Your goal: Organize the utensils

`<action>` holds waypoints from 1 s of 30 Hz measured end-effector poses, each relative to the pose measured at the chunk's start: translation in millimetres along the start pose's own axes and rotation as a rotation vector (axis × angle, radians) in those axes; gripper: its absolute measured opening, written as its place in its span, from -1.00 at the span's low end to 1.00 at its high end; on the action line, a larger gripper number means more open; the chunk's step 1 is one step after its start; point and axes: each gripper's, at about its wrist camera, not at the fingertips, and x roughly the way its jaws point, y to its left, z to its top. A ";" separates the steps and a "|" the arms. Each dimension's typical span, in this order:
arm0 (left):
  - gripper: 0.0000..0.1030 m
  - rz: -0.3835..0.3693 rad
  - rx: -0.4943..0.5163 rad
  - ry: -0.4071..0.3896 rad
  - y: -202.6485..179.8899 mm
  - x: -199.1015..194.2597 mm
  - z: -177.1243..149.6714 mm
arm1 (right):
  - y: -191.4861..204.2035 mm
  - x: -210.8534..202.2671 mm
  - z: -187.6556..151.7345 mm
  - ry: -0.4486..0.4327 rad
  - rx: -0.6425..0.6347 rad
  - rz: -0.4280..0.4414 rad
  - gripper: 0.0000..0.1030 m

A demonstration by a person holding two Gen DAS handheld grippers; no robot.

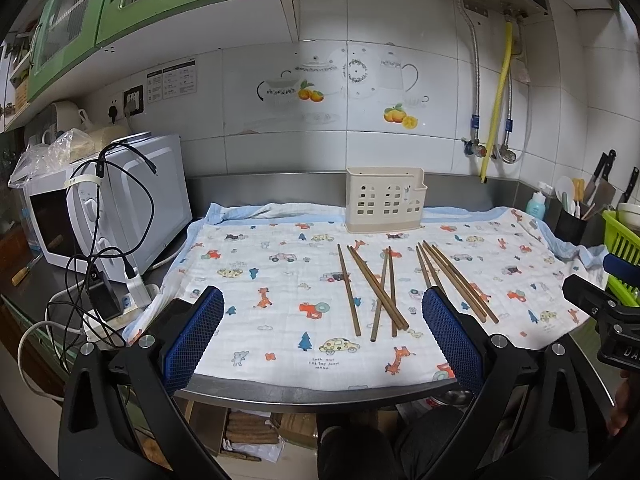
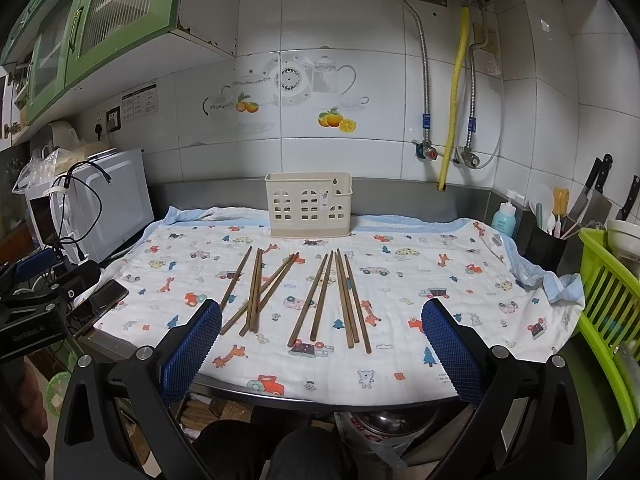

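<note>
Wooden chopsticks (image 2: 304, 296) lie loose ahead of my spread, empty jaws on both grippers, the cream holder (image 2: 309, 204) waiting beyond them to receive each one.

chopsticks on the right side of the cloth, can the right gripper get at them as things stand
Probably yes. The right gripper is open and empty, and the right-hand chopsticks lie flat on the cloth straight ahead of it with nothing between. The holder stands well behind them.

Brown wooden chopsticks (image 2: 304, 296) lay loose in two crossed clusters on the table's near half, while the cream perforated utensil holder (image 2: 309, 204) stood upright behind them.
</note>
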 end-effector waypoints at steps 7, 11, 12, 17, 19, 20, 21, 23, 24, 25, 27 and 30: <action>0.91 -0.001 0.003 0.001 -1.1 0.9 0.0 | 0.1 1.5 -0.2 0.002 0.002 0.001 0.89; 0.91 -0.003 0.007 0.003 -2.9 2.7 -0.9 | 0.0 2.3 -0.8 0.002 0.001 -0.001 0.89; 0.91 -0.003 0.008 0.004 -3.2 3.2 -1.2 | -0.2 2.0 -0.8 0.002 0.001 0.000 0.89; 0.91 -0.002 0.008 0.006 -4.8 4.0 -1.9 | 0.4 2.9 -1.2 0.004 0.001 -0.001 0.89; 0.91 -0.001 0.009 0.006 -6.1 4.9 -2.3 | -0.4 4.4 -1.7 0.006 0.001 0.000 0.89; 0.91 -0.002 0.009 0.007 -6.5 5.2 -2.6 | -0.5 4.8 -2.2 0.006 0.002 0.000 0.89; 0.91 -0.004 0.010 0.008 -6.3 5.0 -2.4 | -0.3 4.4 -1.9 0.005 0.001 0.001 0.88; 0.91 -0.001 0.011 0.008 -7.0 5.3 -2.8 | 0.2 5.3 -2.4 0.007 0.000 0.002 0.88; 0.91 -0.003 0.011 0.010 -7.5 5.8 -3.1 | 0.7 7.1 -2.6 0.008 -0.001 0.002 0.89; 0.91 -0.006 0.011 0.011 -7.2 6.0 -2.8 | 1.0 8.3 -3.3 0.010 -0.003 0.001 0.89; 0.91 -0.006 0.014 0.016 -7.7 8.6 -2.4 | 1.0 10.9 -4.2 0.014 -0.002 0.002 0.88; 0.91 -0.008 0.018 0.021 -8.8 11.3 -1.0 | 0.6 14.1 -4.2 0.019 0.001 0.004 0.89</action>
